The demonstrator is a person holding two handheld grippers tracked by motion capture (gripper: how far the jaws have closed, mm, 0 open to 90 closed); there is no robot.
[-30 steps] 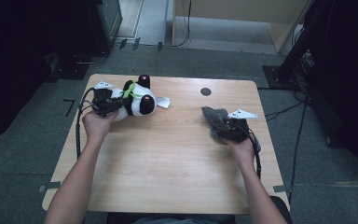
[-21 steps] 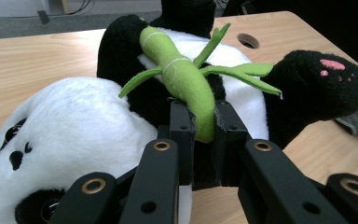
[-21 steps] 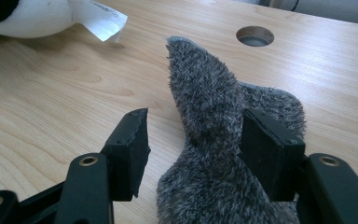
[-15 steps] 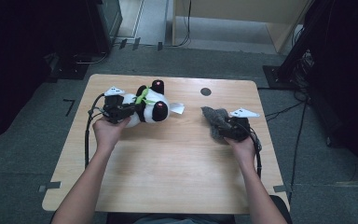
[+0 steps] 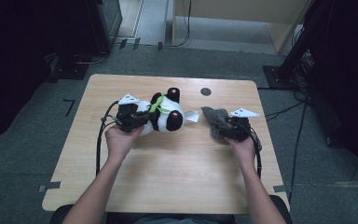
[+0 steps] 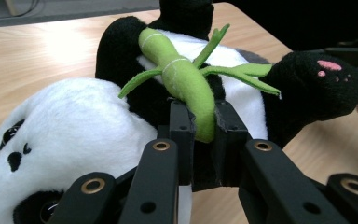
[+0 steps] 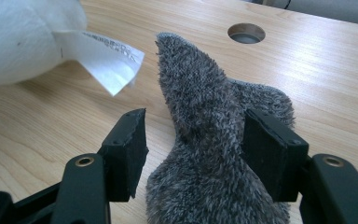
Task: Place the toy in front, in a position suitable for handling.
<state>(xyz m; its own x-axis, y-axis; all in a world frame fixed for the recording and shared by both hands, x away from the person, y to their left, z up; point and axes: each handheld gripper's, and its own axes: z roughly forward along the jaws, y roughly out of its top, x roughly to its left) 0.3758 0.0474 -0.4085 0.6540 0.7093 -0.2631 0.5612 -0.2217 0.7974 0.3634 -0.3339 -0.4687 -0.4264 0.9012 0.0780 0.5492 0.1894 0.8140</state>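
Note:
A black and white plush panda (image 5: 165,116) lies on its side on the wooden table (image 5: 168,186), near the middle. A green felt bamboo stalk (image 6: 182,79) lies across its chest. My left gripper (image 5: 140,120) is shut on that stalk, whose lower end is pinched between the pads (image 6: 204,116). At the right lies a grey fuzzy cloth (image 5: 213,116). My right gripper (image 7: 198,133) stands open around a raised fold of the cloth (image 7: 200,112). The right pad touches the fold and a gap shows at the left pad.
The panda's white label (image 5: 192,116) points toward the grey cloth, and in the right gripper view the label (image 7: 107,58) hangs just left of it. A round hole (image 5: 205,91) is in the tabletop behind them. Cables and dark stands are on the floor around the table.
My left hand has carried the panda to the right, from the table's far left toward the middle. The right hand and the grey cloth have stayed put.

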